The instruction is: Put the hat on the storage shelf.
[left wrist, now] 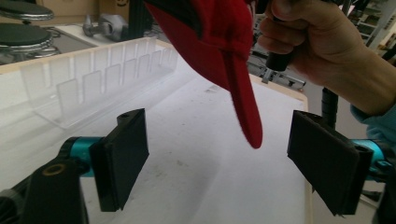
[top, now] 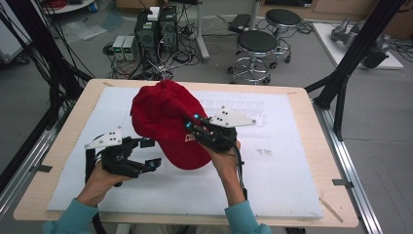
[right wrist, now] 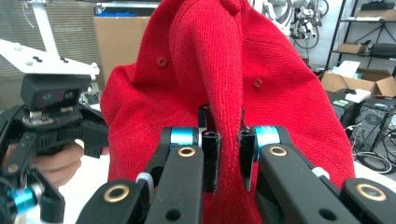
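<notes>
Red cap held aloft by the right gripper, left gripper waiting open beneath its brim

The right gripper (right wrist: 226, 161) has its jaws pinched tight on a ridge of knit fabric on the crown of the red cap (top: 165, 119), and the cap hangs off them above the tabletop (top: 292, 161), clear of the white surface. The brim (left wrist: 245, 109) droops down between the spread jaws of the left gripper (top: 151, 153), touching neither pad; those jaws stand wide apart and hold nothing. Behind the cap, farther from the person, lies a clear plastic divider tray (left wrist: 93, 79). The step looks like a handover or a two-handed hold: the next move probably calls for the left gripper to rise a little and close squarely on the brim without tugging the crown out of the other grip.
</notes>
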The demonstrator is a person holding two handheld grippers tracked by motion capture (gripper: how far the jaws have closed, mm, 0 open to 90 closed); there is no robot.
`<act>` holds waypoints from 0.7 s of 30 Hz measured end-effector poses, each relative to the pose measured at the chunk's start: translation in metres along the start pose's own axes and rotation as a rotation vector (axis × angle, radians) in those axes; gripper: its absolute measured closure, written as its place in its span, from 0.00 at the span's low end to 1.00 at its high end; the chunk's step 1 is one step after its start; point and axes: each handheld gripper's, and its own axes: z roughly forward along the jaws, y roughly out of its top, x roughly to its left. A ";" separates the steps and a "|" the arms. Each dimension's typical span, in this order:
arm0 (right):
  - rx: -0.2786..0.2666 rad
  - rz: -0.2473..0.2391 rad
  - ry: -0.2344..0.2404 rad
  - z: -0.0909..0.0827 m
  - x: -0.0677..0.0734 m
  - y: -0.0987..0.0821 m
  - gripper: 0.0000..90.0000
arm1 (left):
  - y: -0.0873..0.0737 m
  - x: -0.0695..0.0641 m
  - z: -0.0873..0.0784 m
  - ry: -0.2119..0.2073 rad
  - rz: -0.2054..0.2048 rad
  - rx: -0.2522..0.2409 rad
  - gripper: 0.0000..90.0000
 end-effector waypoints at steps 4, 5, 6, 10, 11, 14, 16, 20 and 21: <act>-0.011 0.007 0.002 -0.001 0.000 0.000 0.95 | 0.000 -0.002 0.009 -0.011 -0.010 0.001 0.26; -0.012 0.005 0.002 -0.001 0.000 0.001 0.95 | 0.000 -0.003 0.012 -0.020 -0.015 -0.004 0.26; -0.015 0.003 0.005 -0.002 0.000 0.001 0.95 | 0.000 -0.004 0.014 -0.028 -0.023 -0.011 0.26; -0.034 0.011 0.008 -0.003 0.001 0.001 0.95 | 0.001 -0.007 0.022 -0.047 -0.026 -0.018 0.27; -0.036 0.012 0.009 -0.003 0.001 0.001 0.95 | 0.001 -0.008 0.025 -0.049 -0.028 -0.029 0.28; -0.049 0.012 0.005 -0.004 0.003 0.002 0.95 | 0.002 -0.007 0.027 -0.068 -0.045 -0.057 0.37; -0.061 0.015 0.009 -0.005 0.004 0.002 0.95 | 0.002 -0.007 0.028 -0.084 -0.052 -0.076 0.44; -0.076 0.013 0.002 -0.007 0.006 0.003 0.95 | 0.002 -0.008 0.029 -0.085 -0.058 -0.088 0.53; -0.076 0.013 0.002 -0.007 0.006 0.003 0.95 | 0.002 -0.008 0.030 -0.086 -0.057 -0.089 0.53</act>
